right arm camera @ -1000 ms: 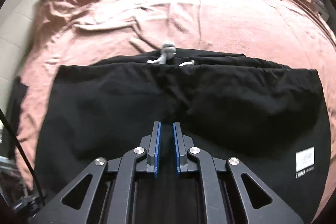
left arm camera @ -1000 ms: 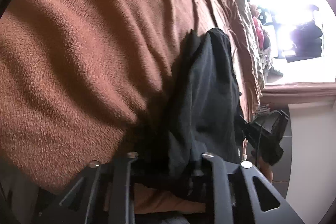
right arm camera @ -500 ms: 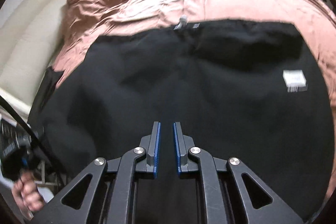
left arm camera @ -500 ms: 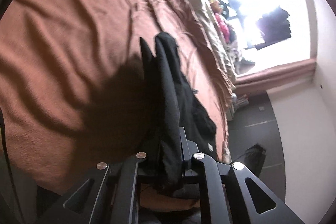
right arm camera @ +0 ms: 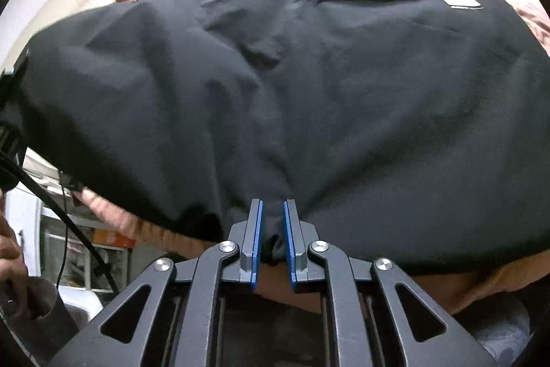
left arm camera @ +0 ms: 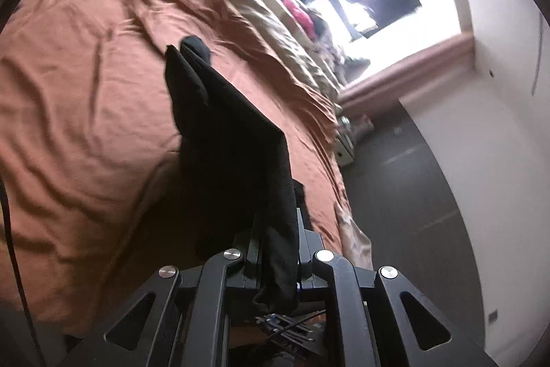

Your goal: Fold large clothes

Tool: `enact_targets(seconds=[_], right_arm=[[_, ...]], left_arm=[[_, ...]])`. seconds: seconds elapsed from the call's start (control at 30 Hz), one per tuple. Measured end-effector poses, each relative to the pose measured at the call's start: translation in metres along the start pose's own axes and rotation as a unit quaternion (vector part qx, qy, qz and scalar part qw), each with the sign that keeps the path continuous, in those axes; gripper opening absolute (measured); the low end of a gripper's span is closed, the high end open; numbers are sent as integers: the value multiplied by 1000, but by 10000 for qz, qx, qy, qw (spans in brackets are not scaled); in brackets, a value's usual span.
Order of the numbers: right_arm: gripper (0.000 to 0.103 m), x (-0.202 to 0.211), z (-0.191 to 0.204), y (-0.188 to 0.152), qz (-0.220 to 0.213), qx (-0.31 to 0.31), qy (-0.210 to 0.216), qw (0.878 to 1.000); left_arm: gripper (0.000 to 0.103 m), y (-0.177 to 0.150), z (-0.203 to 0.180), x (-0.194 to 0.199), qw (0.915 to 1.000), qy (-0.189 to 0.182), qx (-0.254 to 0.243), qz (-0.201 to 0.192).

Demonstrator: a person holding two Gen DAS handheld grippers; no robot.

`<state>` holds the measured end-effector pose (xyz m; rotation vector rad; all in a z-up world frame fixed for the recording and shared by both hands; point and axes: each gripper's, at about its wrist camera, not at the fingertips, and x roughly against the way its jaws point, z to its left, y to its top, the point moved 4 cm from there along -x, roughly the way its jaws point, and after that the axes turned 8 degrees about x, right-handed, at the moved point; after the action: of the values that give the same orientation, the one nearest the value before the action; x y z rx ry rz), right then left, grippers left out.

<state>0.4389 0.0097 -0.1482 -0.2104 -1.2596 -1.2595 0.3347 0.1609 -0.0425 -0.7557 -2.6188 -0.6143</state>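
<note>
Above the bed, your left gripper and right gripper each pinch the black garment's hem with narrow jaws; uneven pulling may slip fabric free, skewing the fold.

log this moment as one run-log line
left claw: shut on black garment | right claw: shut on garment hem | garment lifted over brown bedspread

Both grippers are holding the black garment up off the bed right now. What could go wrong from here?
1. The right gripper pinches only a small bunch at the hem of the black garment; it might slip out.
2. In the left gripper the cloth hangs bunched and doubled, so the fold may land uneven.
3. The brown bedspread is wrinkled, so creases may transfer.
</note>
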Motion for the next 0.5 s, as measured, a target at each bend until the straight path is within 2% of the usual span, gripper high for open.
enact_targets(seconds=[0.2,0.4,0.43,0.5], right_arm=[[9,39,-28,4,-449,-252,0,9987],[10,84,-76,-2,-930,-734,78,9929],[14,92,-78,-12,-1004,-807,72,9916],[45,108,-92,-19,-1183,-976,57,9882]], left_arm=[[12,-11,-47,-32,9987,-68,-422,282],[12,-32,-80,-70,9953,-33,-746,610],[12,-35,-84,-75,9947,-29,-786,657],[12,-44,-92,-92,9927,-15,-893,811]])
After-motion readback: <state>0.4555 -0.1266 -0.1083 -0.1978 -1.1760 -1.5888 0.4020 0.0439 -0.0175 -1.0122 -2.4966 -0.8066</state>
